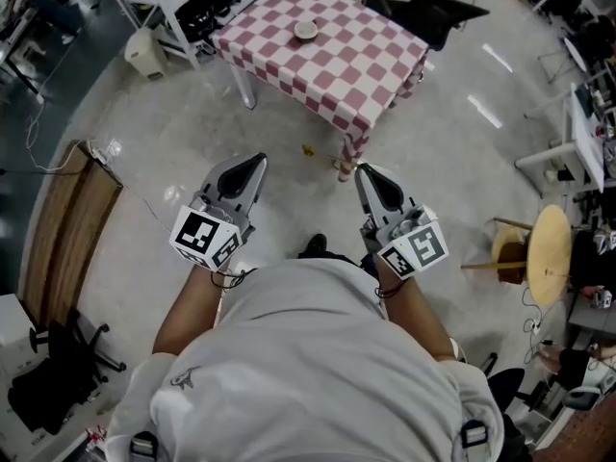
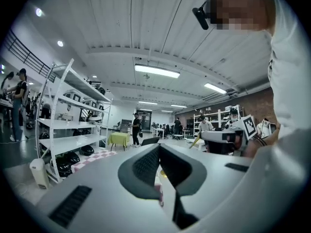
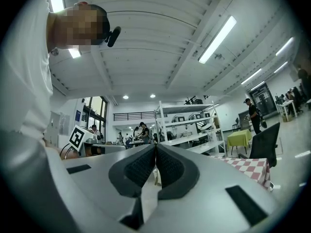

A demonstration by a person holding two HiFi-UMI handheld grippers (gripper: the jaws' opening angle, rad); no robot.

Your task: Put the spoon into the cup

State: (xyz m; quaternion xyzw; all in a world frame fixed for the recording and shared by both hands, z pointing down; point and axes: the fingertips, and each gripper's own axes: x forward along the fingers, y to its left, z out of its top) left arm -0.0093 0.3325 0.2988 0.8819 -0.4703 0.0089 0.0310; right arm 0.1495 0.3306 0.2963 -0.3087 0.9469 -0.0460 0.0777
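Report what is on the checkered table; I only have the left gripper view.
Observer: The head view shows one small round cup toward the far side of the checkered table.
Operator: Give me the right gripper.
Observer: In its own view, the right gripper has its jaws together with nothing between them.
Operator: Say how we stand to the table.
Observer: The left gripper and the right one hang over the floor, short of the table's near corner.

A checkered surface (image 1: 366,75) is seen at the upper middle of the frame, with a small cup (image 1: 306,30) set on it. The left hand-held gripper (image 1: 252,165) and right hand-held gripper (image 1: 366,173) are held at mid-frame above the floor (image 1: 154,142), well apart from the surface.
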